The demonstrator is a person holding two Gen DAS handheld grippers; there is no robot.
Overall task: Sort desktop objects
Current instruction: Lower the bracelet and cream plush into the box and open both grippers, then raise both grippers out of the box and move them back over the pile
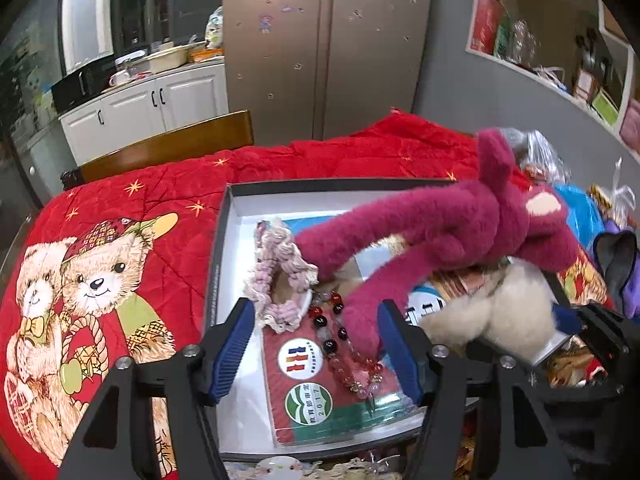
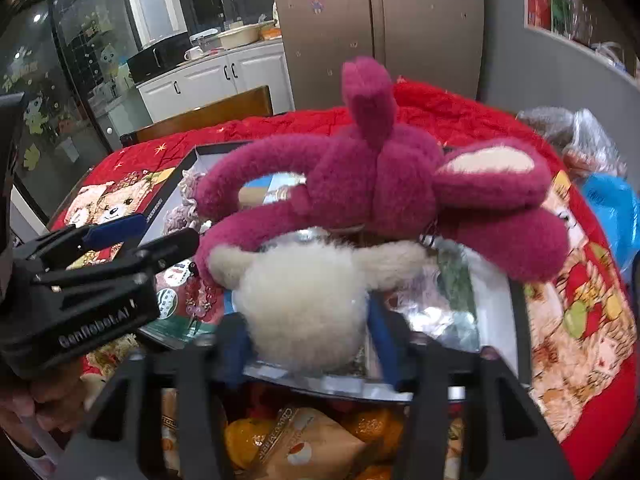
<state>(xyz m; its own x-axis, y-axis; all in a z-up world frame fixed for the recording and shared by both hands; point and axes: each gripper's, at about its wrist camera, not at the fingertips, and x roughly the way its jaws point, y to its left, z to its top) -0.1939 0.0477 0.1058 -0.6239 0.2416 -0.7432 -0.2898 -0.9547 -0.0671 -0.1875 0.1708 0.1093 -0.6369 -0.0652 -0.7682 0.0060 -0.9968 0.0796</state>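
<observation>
Magenta plush toy (image 2: pixel 380 184) with cream fleece belly is laid into the shallow black-rimmed box (image 1: pixel 224 216), evidently for sorting, left gripper (image 1: pixel 316 344) and right gripper (image 2: pixel 308 344) both spread wide, released.

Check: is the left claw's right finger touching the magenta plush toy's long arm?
Cannot tell. In the left wrist view the magenta plush toy's arm ends right beside the left claw's right finger; no gap or contact shows plainly.

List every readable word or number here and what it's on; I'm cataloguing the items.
"2017": green round badge on the red booklet in the box.
"GenRobot.AI": side of the left gripper, partly blurred.
Chinese characters around both badges, box edge print, snack packet lettering: too small or blurred.
</observation>
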